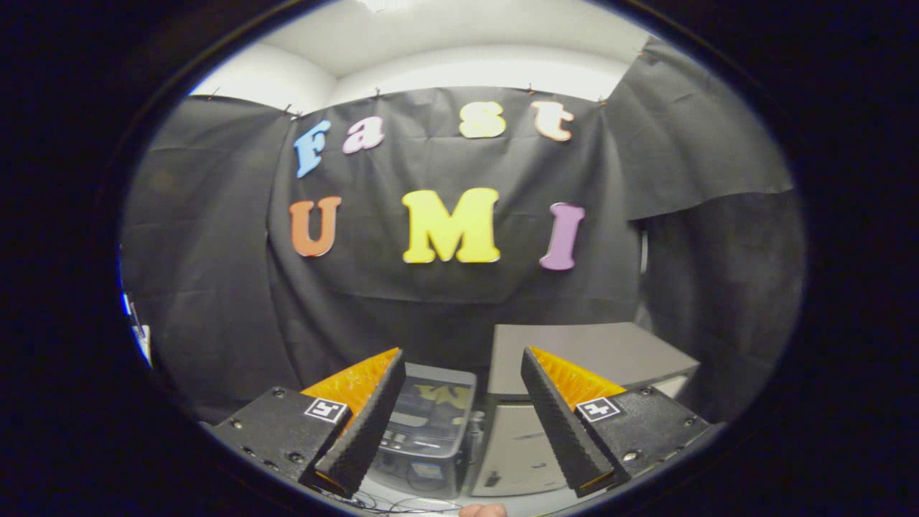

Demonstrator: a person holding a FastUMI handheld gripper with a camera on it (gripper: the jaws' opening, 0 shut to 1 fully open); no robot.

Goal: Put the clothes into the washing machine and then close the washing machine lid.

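While I held the gripper (459, 409) up with its fingers spread apart and nothing between them, the washing machine (429, 424) sat below and just ahead of them, its clear lid down, beside a grey box (589, 352) against the black cloth wall.

The washing machine (429, 424) stands low ahead, seen between and just beyond the two fingers of the claw (459, 416). Its dark, glossy lid lies down flat over the top and mirrors the wall behind. A control panel runs along the near edge of the lid. The claw's fingers are spread apart, holding nothing.
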